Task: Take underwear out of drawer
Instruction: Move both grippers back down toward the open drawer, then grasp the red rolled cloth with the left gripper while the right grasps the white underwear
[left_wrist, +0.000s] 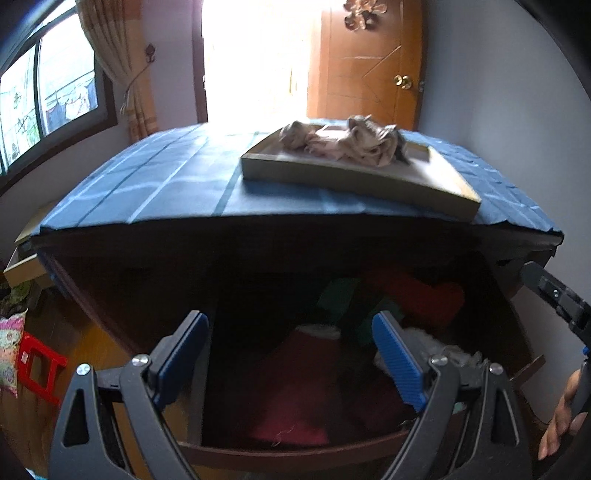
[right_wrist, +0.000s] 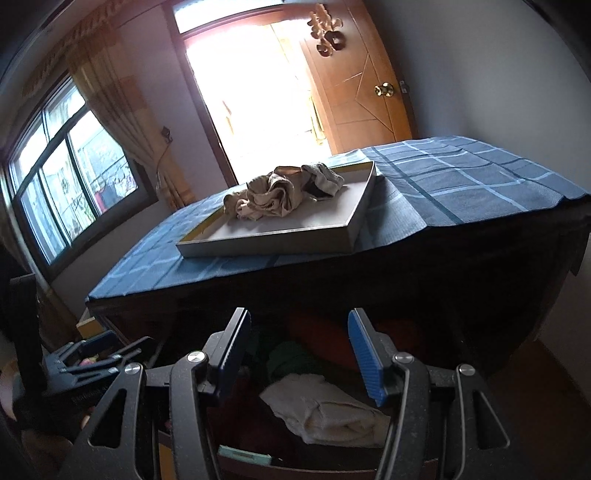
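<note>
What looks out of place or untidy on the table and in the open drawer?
The tray lies askew on the blue checked cloth, one corner near the table's edge, with crumpled garments heaped in it. In the drawer, clothes lie jumbled, not folded: red, green, whitish. Nothing looks spilled or damaged.

Each camera sits just behind its own tongs and looks forward and down along them into the open drawer (left_wrist: 295, 387) close below. Both views share the tray (right_wrist: 280, 236) on the cloth-covered surface (left_wrist: 155, 184) beyond the tongs, and the door (right_wrist: 354, 85) far behind.
</note>
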